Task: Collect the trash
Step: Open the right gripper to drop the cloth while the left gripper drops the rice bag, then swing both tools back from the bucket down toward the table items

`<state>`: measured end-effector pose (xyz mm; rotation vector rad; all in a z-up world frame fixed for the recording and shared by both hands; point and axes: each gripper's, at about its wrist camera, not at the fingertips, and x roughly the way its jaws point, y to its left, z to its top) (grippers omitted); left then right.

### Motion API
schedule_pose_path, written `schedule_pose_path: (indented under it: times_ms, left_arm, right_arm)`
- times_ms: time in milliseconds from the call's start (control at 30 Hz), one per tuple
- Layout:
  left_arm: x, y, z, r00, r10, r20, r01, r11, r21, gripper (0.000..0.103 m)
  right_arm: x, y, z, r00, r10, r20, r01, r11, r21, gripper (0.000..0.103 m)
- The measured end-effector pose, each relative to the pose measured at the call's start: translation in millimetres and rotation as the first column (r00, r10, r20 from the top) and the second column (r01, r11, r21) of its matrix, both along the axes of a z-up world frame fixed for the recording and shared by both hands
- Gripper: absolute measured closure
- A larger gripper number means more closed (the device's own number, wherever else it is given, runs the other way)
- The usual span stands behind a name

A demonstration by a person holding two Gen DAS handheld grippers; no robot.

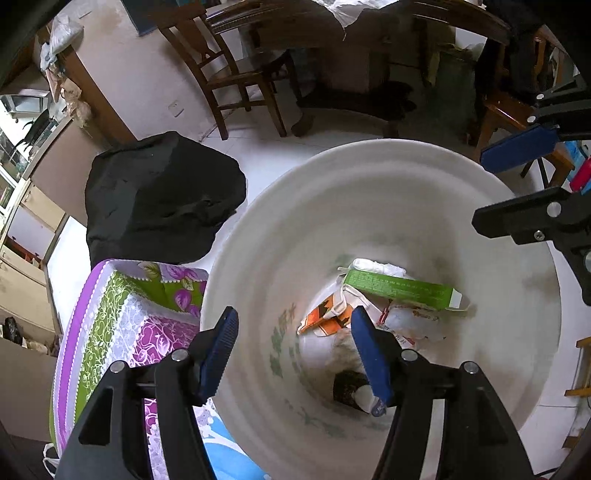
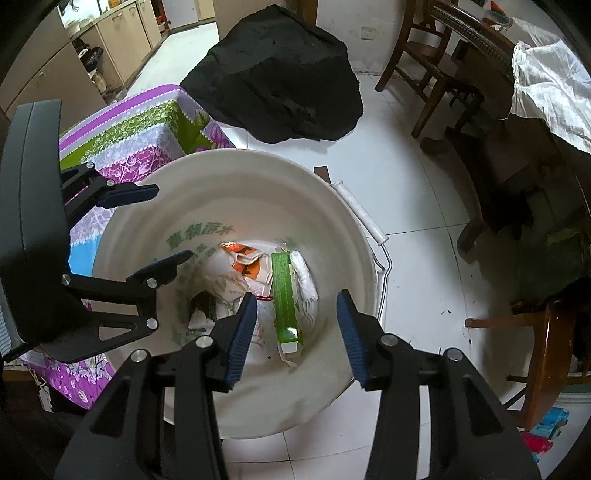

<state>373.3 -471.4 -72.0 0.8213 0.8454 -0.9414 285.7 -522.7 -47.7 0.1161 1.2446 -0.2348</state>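
A white plastic bucket (image 1: 369,192) stands on the floor and holds trash: a green carton (image 1: 402,290), an orange and white wrapper (image 1: 325,317), crumpled white paper (image 1: 376,266) and a dark bottle (image 1: 351,391). My left gripper (image 1: 295,354) is open and empty above the bucket's mouth. The right gripper (image 1: 517,184) enters the left wrist view from the right. In the right wrist view the bucket (image 2: 332,206) shows the green carton (image 2: 284,299) and the wrapper (image 2: 247,266). My right gripper (image 2: 295,332) is open and empty over it. The left gripper (image 2: 147,229) hangs over the rim at the left.
A table with a purple and green flowered cloth (image 2: 147,125) touches the bucket's left side. A black bag (image 2: 280,74) lies on the white tiled floor behind it. Wooden chairs (image 2: 432,62) and a dark table (image 1: 332,33) stand beyond. The bucket's wire handle (image 2: 373,229) hangs at its right.
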Motion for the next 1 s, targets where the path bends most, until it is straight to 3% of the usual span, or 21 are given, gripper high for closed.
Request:
schedule_pose_path:
  times_ms: [500,600,767,1000]
  left_arm:
    - [7,24,7,0.999,0.049,0.001,-0.049,0.998,-0.036,0.039]
    - [3,33,13,0.997,0.061,0.038,-0.059,0.996,-0.061,0.039]
    - [12,65,31,0.993,0.119,0.005,-0.117,0.982,-0.150,0.039]
    - [37,131,36,0.968,0.251,-0.003,-0.247,0.951,-0.188,0.036]
  right_arm:
    - [11,20,2,1.000,0.024,-0.007,-0.024,1.000,-0.017,0.060]
    - [17,28,4,0.999,0.034,-0.005,-0.034,0.999,-0.033,0.060]
    - [25,41,14,0.998,0.047,0.029,-0.046,0.998,-0.045,0.059]
    - [40,78,24,0.991,0.107,0.077,-0.104,0.994,-0.041,0.055]
